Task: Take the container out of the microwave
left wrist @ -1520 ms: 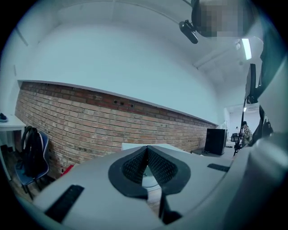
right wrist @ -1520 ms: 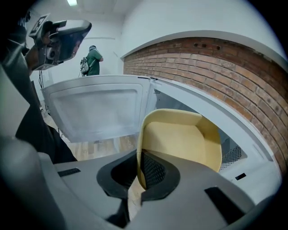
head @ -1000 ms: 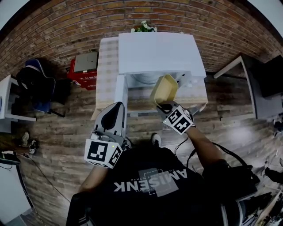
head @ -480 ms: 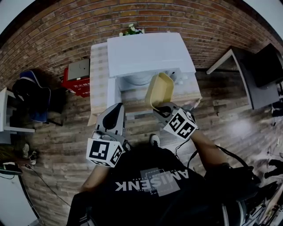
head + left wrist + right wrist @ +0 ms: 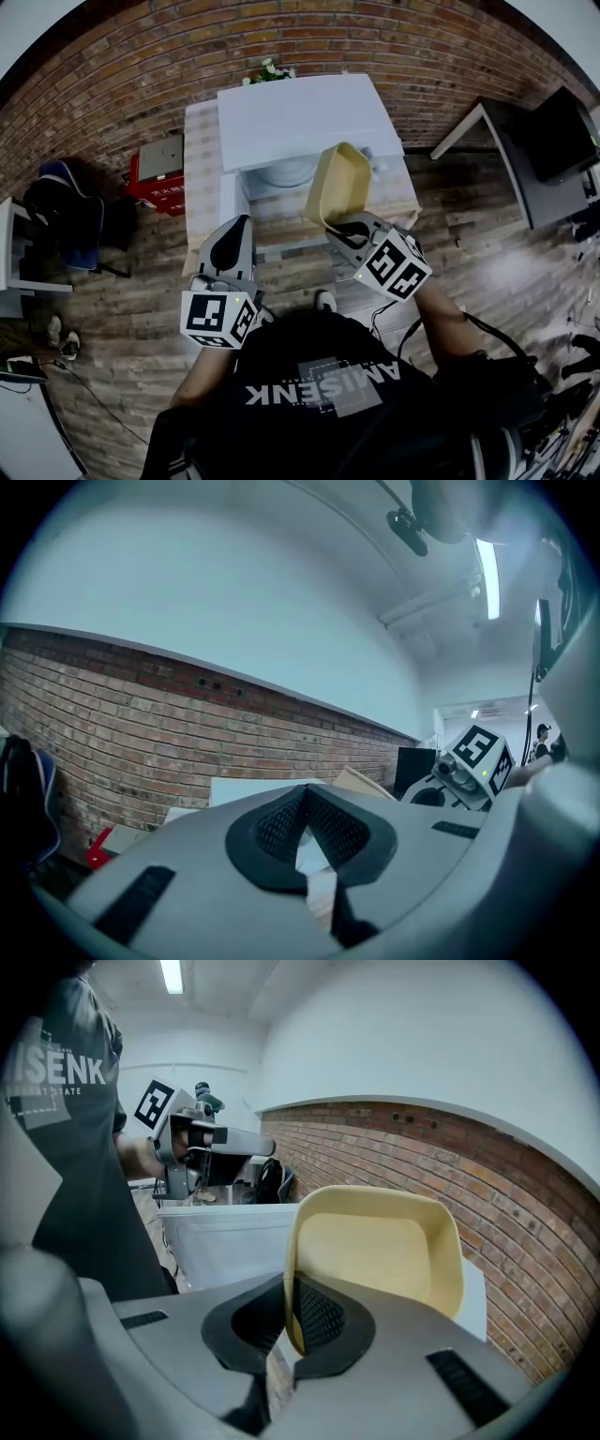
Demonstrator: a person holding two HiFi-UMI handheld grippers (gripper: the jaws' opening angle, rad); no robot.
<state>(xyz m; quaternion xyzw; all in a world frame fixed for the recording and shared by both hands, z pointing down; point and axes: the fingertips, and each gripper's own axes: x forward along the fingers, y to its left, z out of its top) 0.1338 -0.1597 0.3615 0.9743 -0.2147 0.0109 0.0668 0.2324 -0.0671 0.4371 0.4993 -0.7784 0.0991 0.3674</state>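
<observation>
The beige container [image 5: 339, 186] hangs tilted in front of the white microwave [image 5: 295, 117], clear of its opening. My right gripper [image 5: 339, 225] is shut on the container's near rim. In the right gripper view the rim [image 5: 292, 1288] is pinched between the pads and the container's hollow faces the camera. The microwave's door [image 5: 230, 202] stands open to the left. My left gripper [image 5: 238, 227] sits by that door, shut and empty. In the left gripper view its pads meet at the tips [image 5: 302, 794], with the container [image 5: 361, 782] off to the right.
The microwave stands on a table with a checked cloth [image 5: 200, 155]. A red box [image 5: 155, 178] and a blue chair [image 5: 56, 202] lie to the left. A small plant [image 5: 270, 70] is behind the microwave. A desk [image 5: 492, 141] with a dark screen [image 5: 562, 131] is on the right.
My right gripper has lifted the container up and away from the microwave's opening. The left gripper has stayed near the door.
</observation>
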